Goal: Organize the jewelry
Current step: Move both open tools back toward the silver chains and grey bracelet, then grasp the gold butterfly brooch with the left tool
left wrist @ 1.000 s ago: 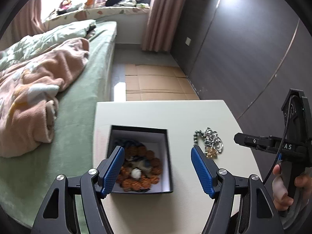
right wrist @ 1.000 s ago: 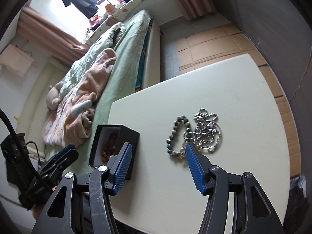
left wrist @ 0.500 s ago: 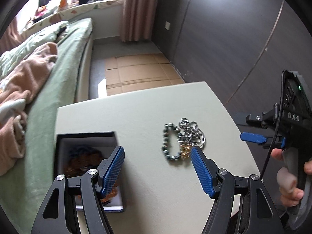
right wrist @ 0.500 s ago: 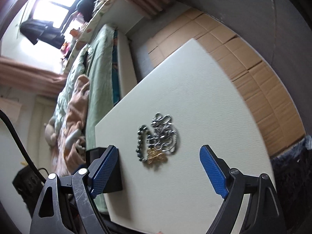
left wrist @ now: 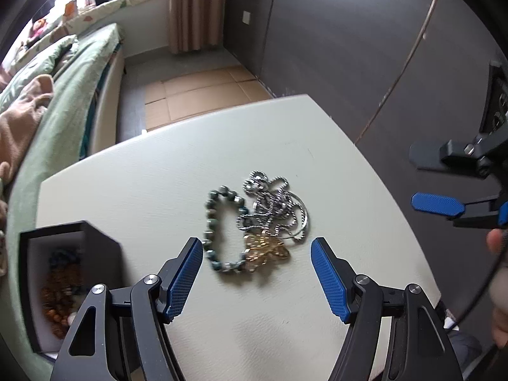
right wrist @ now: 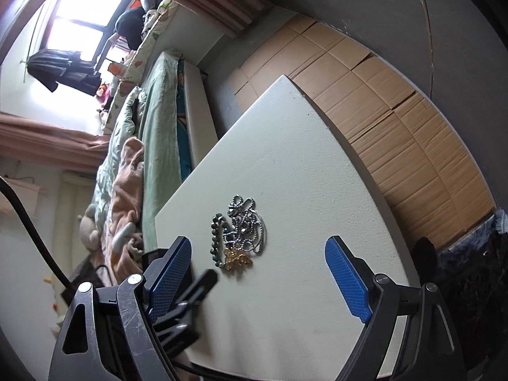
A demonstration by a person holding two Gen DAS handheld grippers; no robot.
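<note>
Your left gripper (left wrist: 256, 269) and right gripper (right wrist: 257, 271) both gape empty over the pile: green bead bracelet (left wrist: 213, 226), tangled silver chain (left wrist: 275, 208), gold piece (left wrist: 265, 249).

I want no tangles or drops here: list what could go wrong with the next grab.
1. The silver chain lies tangled over the gold piece and touches the green bead bracelet; lifting one may drag the others.
2. The open left gripper spans the pile, so it may pinch several.
3. The black box sits well aside, a long carry.
</note>
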